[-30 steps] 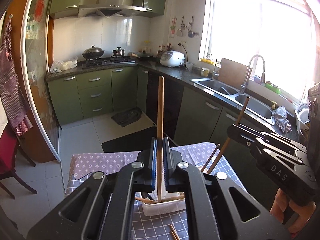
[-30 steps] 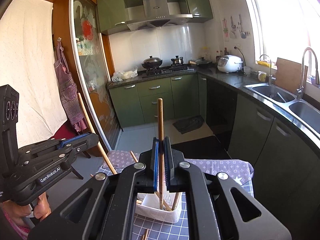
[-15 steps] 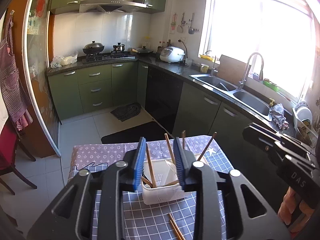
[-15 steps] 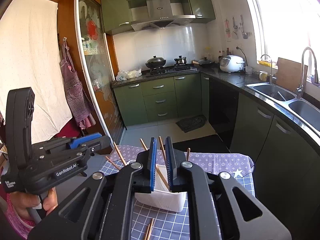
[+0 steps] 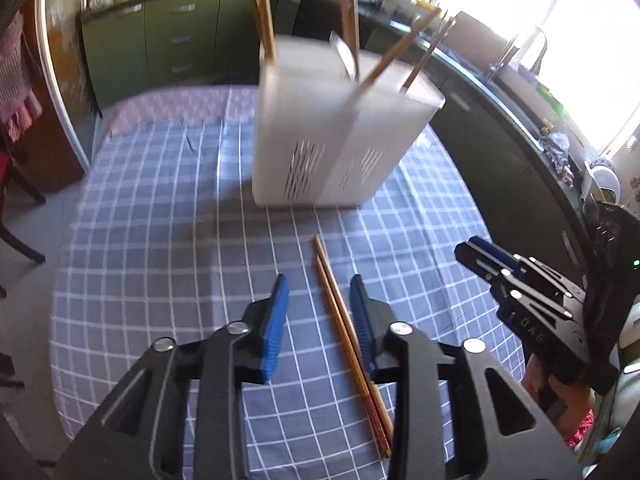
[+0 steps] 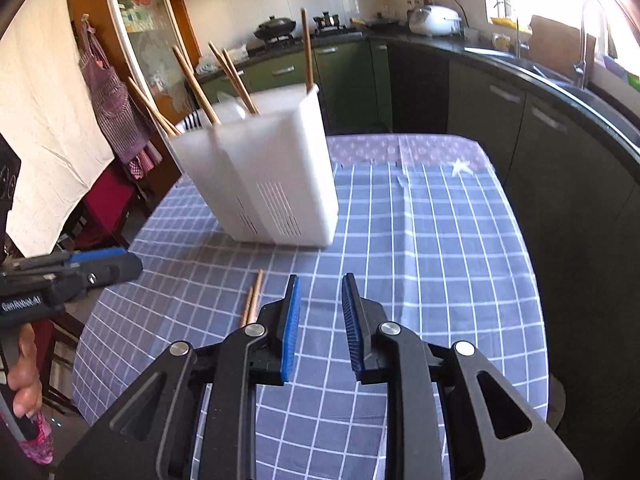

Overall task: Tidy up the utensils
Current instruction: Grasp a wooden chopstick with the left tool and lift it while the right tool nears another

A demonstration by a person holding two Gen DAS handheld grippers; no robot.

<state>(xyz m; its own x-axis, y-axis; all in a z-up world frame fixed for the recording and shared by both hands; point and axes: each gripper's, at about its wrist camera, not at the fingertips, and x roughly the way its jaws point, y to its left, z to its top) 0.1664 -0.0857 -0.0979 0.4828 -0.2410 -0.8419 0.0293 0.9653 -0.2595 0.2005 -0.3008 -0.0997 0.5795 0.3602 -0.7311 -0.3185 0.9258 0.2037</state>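
A white utensil holder [image 5: 340,132] stands on the checked tablecloth and holds several wooden chopsticks [image 5: 264,12]; it also shows in the right wrist view [image 6: 260,168]. Two loose chopsticks [image 5: 344,320] lie side by side on the cloth. My left gripper [image 5: 318,292] is open and empty, low over the table, with the loose pair between its fingers. My right gripper [image 6: 318,290] is open and empty, to the right of the loose chopsticks [image 6: 252,300]. Each gripper shows in the other's view: the right one [image 5: 480,252] and the left one [image 6: 112,264].
The table [image 6: 460,240] has a blue checked cloth. Dark green kitchen cabinets [image 6: 520,120] and a sink counter run close along the right. A red chair [image 6: 108,200] stands at the left. An apron [image 6: 108,100] hangs on the wall.
Both grippers let go of their chopsticks into the holder, opened, and dropped from above the holder down toward the table. The left one now straddles the loose pair.
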